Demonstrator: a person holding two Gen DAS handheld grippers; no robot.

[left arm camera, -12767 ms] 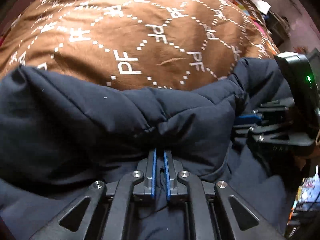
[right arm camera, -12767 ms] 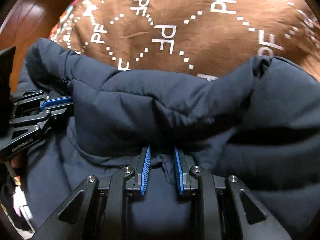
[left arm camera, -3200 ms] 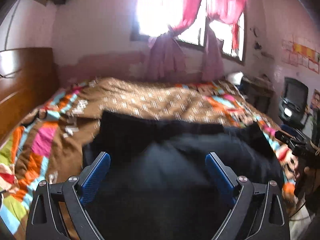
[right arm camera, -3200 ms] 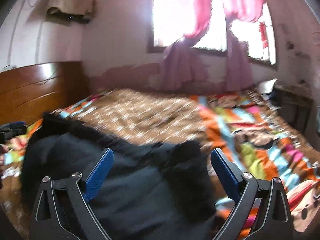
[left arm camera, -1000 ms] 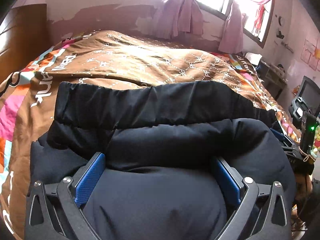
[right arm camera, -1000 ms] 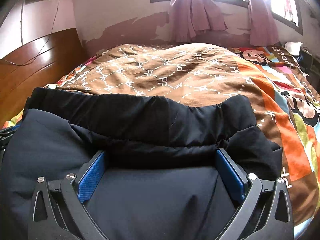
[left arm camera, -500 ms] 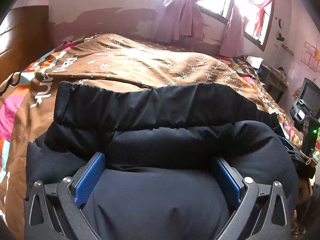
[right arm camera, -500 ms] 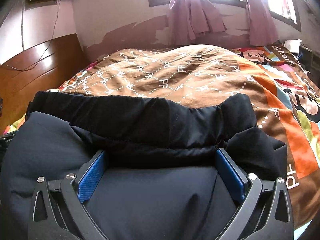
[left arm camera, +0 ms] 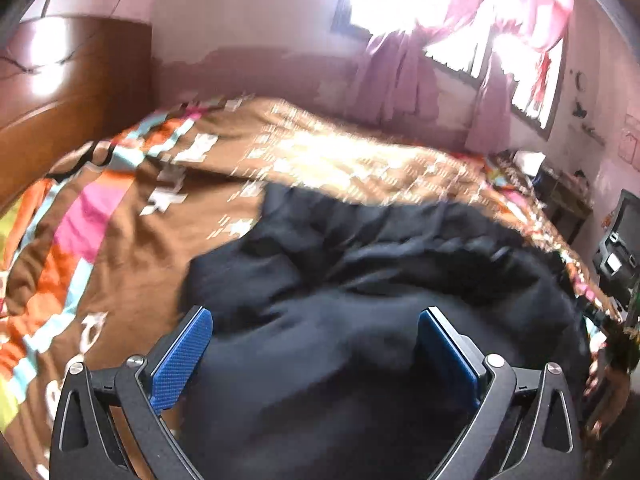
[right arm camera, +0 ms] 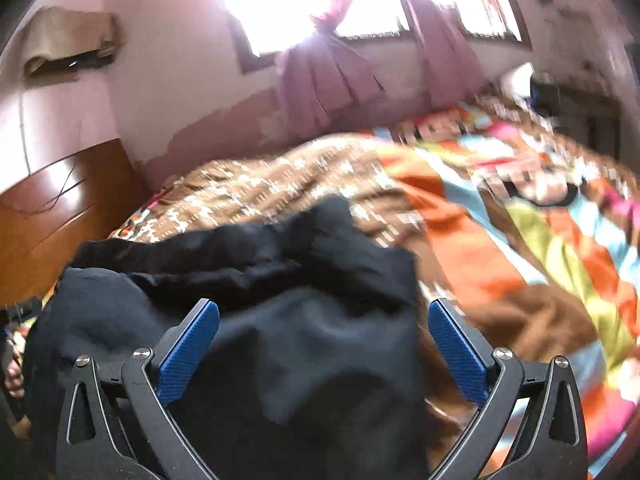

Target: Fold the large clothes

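A bed (left arm camera: 120,288) covered by a brown patterned quilt (left arm camera: 328,156) with bright patchwork edges fills the room's middle. A dark padded jacket (left arm camera: 360,280), folded in a puffy heap, lies on its near edge.

— Where does the jacket (left arm camera: 360,320) lie?
— On the bedspread (left arm camera: 132,264), at the near edge of the bed, bunched in a heap.
— And the grippers?
— The left gripper (left arm camera: 316,354) and right gripper (right arm camera: 322,354) sit over its near part, jaws spread wide, fabric between them.
— Behind the bed?
— The window (right arm camera: 280,0) with curtains (right arm camera: 324,80); the headboard (left arm camera: 72,92) stands left.
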